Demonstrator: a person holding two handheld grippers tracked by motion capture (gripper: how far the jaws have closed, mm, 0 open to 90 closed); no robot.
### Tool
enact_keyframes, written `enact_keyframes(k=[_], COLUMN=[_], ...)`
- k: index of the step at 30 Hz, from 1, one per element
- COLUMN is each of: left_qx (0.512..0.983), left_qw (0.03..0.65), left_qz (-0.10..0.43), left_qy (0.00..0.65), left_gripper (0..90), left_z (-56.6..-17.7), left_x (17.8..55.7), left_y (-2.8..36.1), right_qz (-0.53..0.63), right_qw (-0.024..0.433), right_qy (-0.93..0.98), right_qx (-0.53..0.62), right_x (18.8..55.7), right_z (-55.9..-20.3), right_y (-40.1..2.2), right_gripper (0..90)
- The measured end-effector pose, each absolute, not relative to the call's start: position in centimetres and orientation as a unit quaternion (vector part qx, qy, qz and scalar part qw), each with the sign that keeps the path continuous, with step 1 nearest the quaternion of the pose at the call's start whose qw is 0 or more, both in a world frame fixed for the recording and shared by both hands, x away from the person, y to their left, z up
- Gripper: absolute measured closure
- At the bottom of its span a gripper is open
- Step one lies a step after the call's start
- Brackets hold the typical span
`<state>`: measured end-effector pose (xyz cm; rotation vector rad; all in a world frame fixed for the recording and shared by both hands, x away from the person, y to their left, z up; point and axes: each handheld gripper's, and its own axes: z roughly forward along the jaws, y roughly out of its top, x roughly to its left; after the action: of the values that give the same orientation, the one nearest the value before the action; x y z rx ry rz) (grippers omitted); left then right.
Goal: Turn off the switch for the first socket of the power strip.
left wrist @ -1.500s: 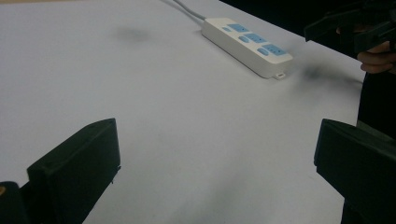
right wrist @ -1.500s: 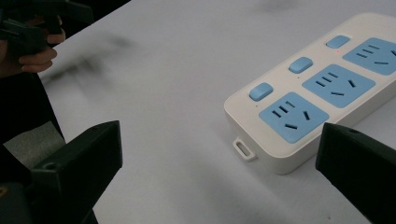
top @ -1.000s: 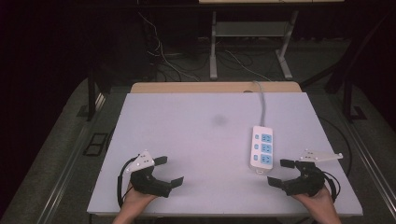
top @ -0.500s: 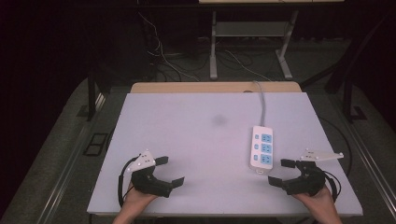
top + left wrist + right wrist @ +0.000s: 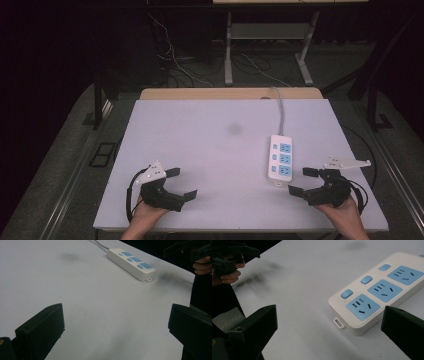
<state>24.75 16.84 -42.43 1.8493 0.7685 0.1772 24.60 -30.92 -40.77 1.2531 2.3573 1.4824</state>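
Black jaws of the right gripper (image 5: 301, 182) stand wide apart with nothing between them, and just ahead of them lies the white power strip (image 5: 280, 161), its near end close to the jaw tips yet not touching; the left gripper (image 5: 181, 183), well off to the other side, is likewise spread wide and empty; both rest low at the near edge of the table (image 5: 200, 130), each held in a hand (image 5: 345, 212) with the forearm coming in from below and the jaws angled inward; the work looks to be at its very start, an approach to the strip not yet made; the next move probably calls for the right gripper to ease forward and straddle the strip's near end squarely; beyond, the strip's cord (image 5: 280, 112) runs off the far edge.
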Motion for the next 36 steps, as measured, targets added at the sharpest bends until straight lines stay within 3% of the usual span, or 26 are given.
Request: enact_keyframes(k=[36], left_qx=[0.779], left_qw=[0.532], left_qz=[0.070], left_qy=[0.324], left_gripper=[0.0], left_z=[-42.6], left_x=[24.9], left_y=[16.8], right_qz=[0.456], right_qw=[0.027], right_qy=[0.806], right_qx=[0.378], right_x=[28.4], right_z=[-36.6], right_y=[-29.5], right_gripper=[0.5])
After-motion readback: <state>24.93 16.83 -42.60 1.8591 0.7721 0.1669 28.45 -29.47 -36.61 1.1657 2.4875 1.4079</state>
